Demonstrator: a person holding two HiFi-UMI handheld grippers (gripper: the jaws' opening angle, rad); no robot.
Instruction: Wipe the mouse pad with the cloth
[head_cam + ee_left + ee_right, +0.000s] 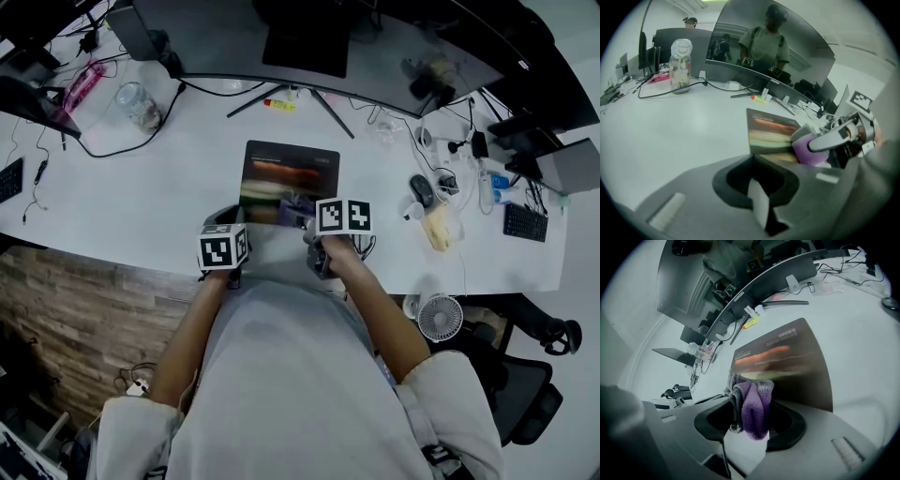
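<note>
The cloth (pixel 752 406) is only a bunched purple-grey wad, clamped between the fingers of the right gripper (pixel 749 430). It sits at the near edge of the mouse pad (pixel 797 362), in the centre of the head view, so a hard drag could tug it loose or leave the pad's corners untouched. The left gripper (pixel 761 201), fingers together on nothing, sits just off the pad's lower-left corner over the bench (pixel 670 131) and is not pinning the pad, so the pad may slide or skew up the frame under the first stroke.
</note>
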